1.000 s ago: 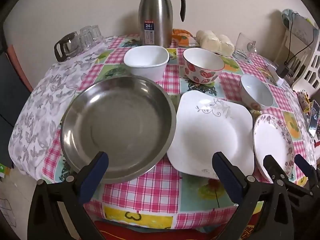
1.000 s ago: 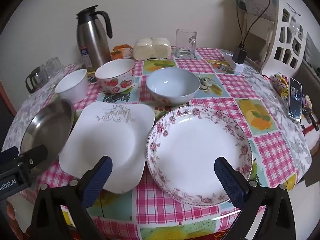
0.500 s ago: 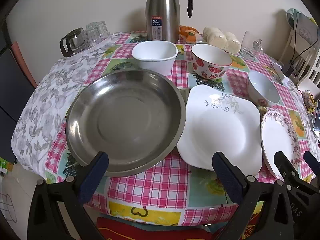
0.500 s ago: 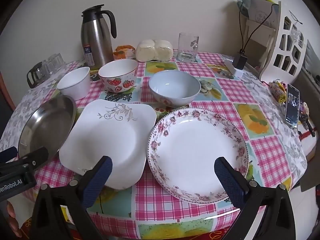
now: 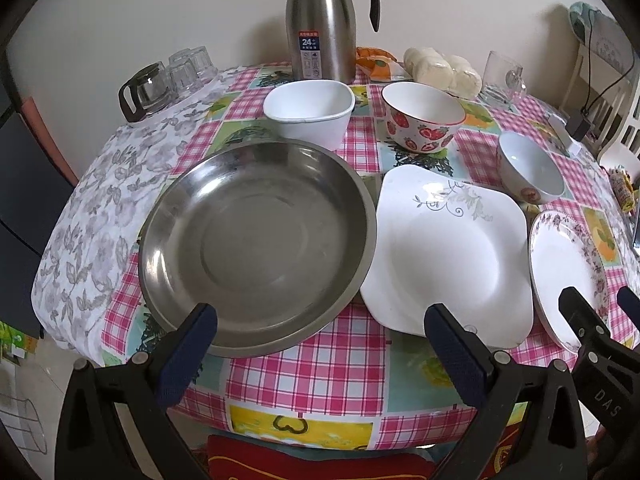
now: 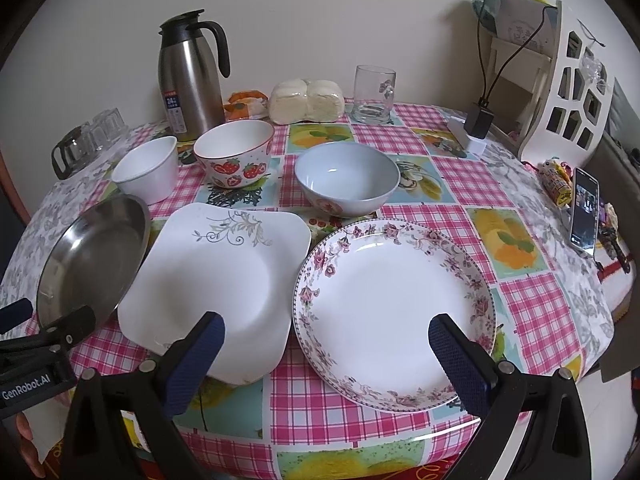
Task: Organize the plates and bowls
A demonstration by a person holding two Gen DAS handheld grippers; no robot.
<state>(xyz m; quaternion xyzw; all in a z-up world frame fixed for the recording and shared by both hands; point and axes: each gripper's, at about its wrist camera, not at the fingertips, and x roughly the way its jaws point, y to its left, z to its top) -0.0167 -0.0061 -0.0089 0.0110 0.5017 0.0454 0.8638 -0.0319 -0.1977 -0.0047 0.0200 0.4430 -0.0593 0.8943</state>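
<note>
From your left wrist view, your left hand-held gripper hangs wide apart and empty over the near edge of the worktop. The steel plate lies just ahead of it, touching the square white plate to its right. Behind them stand the white square bowl and the strawberry bowl, near a steel thermos.

From your right wrist view, your right hand-held gripper is also spread wide, gripping nothing, poised above the near rim of the floral plate. That plate sits just beside the square white plate. The pale blue bowl stands right behind the floral plate. A phone lies well off to the right.
</note>
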